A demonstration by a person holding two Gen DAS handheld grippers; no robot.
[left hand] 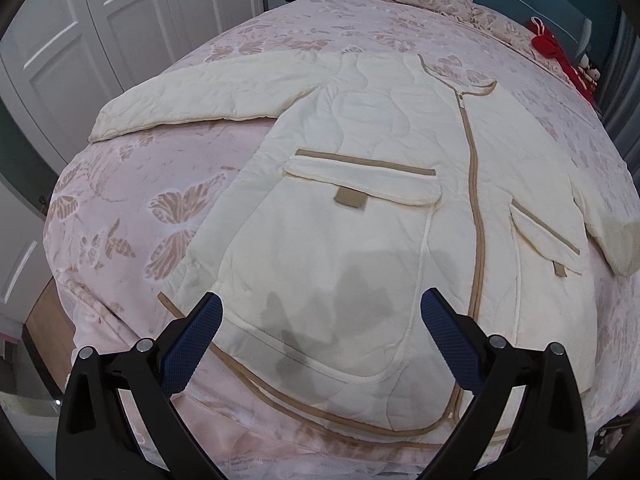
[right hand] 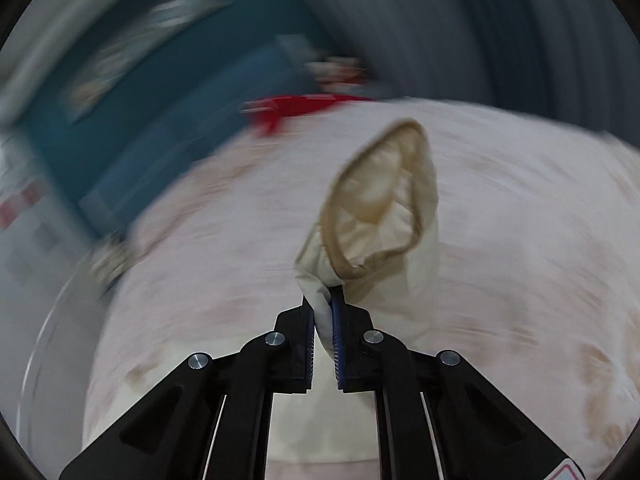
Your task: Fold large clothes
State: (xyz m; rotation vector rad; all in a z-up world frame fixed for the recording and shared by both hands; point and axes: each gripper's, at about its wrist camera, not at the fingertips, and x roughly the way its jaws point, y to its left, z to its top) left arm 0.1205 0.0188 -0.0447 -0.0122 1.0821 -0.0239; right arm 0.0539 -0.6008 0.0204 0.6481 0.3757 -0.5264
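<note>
Looking down from your left gripper [left hand: 320,316], you see the cream jacket [left hand: 360,208] spread flat and zipped on the pink bedspread [left hand: 132,216], its hem running close to the near edge of the bed. Its jaws stand wide open above the lower front panel, holding nothing. One sleeve [left hand: 192,96] lies stretched toward the white wardrobe doors [left hand: 80,40], with bare bedspread below it. Two flapped pockets [left hand: 360,184] sit shut on the front; what they hold you cannot tell. Your right gripper [right hand: 323,320] has its jaws nearly closed on the sleeve cuff [right hand: 380,208], pinching a fold of cream cloth between the pads, the cuff's mouth gaping toward the camera. Red cloth [right hand: 296,110] lies at the far edge by the teal headboard [right hand: 160,120], well apart
</note>
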